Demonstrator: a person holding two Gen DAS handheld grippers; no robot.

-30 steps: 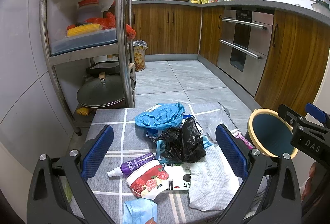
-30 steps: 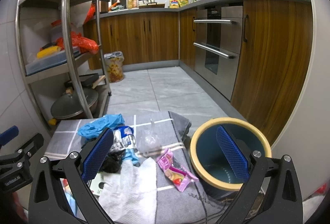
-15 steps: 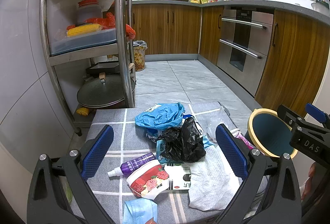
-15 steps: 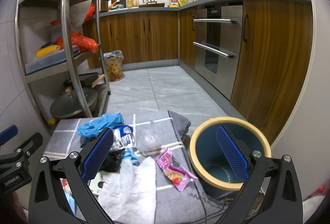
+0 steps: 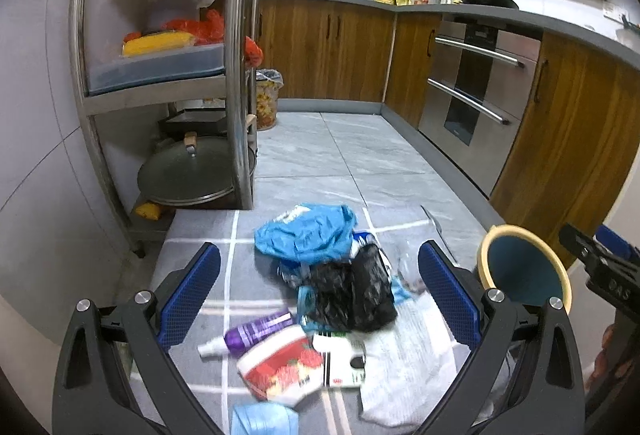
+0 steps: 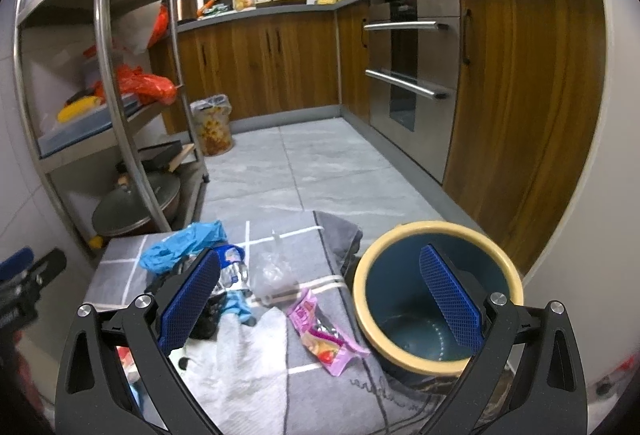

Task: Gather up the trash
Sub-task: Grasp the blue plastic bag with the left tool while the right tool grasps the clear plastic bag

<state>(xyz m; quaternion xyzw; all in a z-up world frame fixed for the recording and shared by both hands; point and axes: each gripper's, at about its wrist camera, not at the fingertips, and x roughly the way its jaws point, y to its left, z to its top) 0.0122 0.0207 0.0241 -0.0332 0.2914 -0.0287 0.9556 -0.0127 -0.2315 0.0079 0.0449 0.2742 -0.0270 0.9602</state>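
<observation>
Both tools wide open, nothing held. Left gripper [image 5: 320,291] hangs over the trash pile on the grey check cloth [image 5: 200,231]; right gripper [image 6: 320,295] above the cloth w/ its right pad in front of the bin [image 6: 438,295].

Bin: blue, cream rim, looks empty, stands at cloth's right edge.

Pile, all light stuff:
- blue plastic bag [image 5: 306,235], black bag [image 5: 352,291] – limp, slippery; pinch a bunched fold, not a flat face.
- white paper towel [image 6: 240,363] – soft, grab at a crease.
- pink wrapper [image 6: 322,335] – flat, crinkly, nearest bin; take by an edge.
- purple spray bottle [image 5: 250,331] – stiff, rolls; grip across body.
- red-flowered pack [image 5: 280,363] – prob. soft tissue pack, blurred.
</observation>
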